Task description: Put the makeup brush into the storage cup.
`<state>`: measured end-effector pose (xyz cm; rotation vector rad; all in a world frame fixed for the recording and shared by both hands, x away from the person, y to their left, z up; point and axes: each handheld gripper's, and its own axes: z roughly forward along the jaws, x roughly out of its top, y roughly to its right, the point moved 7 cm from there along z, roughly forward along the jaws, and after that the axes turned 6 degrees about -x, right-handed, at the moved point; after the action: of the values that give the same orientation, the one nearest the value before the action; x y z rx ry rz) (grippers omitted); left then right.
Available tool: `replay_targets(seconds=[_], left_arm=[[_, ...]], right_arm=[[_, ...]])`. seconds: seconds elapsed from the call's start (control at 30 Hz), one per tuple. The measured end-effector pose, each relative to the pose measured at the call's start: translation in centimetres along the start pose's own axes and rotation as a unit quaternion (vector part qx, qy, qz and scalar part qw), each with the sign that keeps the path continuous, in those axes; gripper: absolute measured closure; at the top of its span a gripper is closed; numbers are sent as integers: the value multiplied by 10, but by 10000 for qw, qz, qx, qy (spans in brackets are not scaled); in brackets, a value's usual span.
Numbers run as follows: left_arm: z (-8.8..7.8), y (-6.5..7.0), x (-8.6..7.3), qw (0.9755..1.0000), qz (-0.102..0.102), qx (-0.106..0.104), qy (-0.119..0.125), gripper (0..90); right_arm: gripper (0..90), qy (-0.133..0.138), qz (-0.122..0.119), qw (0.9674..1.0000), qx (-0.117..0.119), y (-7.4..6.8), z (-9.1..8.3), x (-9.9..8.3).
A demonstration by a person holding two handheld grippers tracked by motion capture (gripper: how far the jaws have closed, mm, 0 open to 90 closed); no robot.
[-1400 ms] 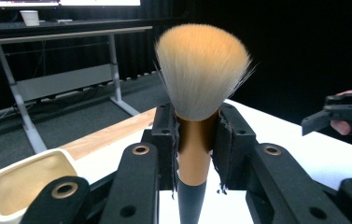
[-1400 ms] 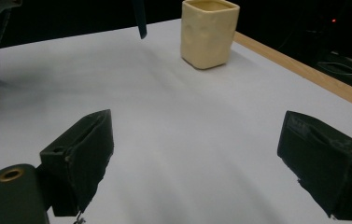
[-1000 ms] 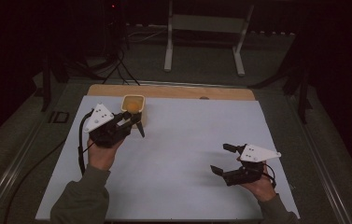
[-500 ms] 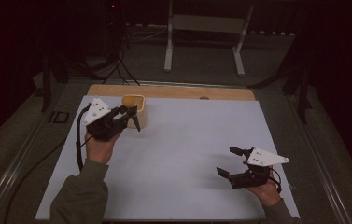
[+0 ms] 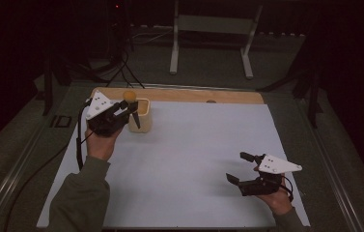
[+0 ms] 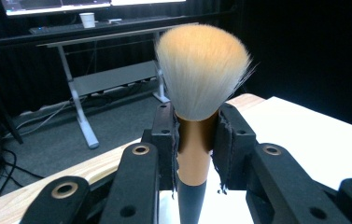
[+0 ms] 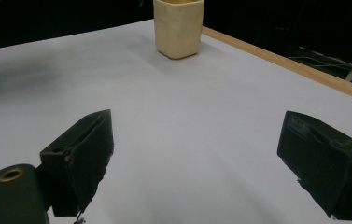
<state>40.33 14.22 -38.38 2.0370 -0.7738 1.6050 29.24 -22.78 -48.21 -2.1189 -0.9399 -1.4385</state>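
Note:
My left gripper (image 5: 123, 109) (image 6: 197, 140) is shut on a makeup brush (image 6: 202, 70), the pads clamping its copper ferrule. The cream bristle head (image 5: 129, 95) points up and the dark handle hangs down. Gripper and brush sit just left of a cream square cup (image 5: 142, 117) (image 7: 178, 27) at the far left of the white mat; the brush hangs in front of the cup's near-left side. My right gripper (image 5: 240, 167) (image 7: 201, 163) hovers low over the near right of the mat, jaws open with nothing between them.
The white mat (image 5: 194, 154) covers a wooden tabletop whose edge (image 5: 184, 94) shows as a strip along the far side. A black cable (image 5: 79, 145) trails from the left gripper. Beyond the table stands a desk frame (image 5: 208, 43) on the floor.
My left hand has shifted left and slightly up with the brush, so the bristle head now stands over the cup's far-left corner. The right hand has barely moved.

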Motion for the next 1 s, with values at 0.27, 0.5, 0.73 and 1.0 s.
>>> replay_targets(seconds=[0.27,0.5,0.73,1.0], left_arm=[[6,-8,0,10000,-23,57,-30,730],[8,-12,3,9999,-47,109,-31,730],[8,-17,7,9998,-46,181,-19,730],[7,-26,11,9995,-127,286,47,729]], right_arm=[[105,-38,3,10000,15,-1,0,-2],[105,-37,13,10000,16,0,0,-2],[106,-50,37,10000,13,1,1,-4],[105,-54,28,10000,14,1,1,-4]])
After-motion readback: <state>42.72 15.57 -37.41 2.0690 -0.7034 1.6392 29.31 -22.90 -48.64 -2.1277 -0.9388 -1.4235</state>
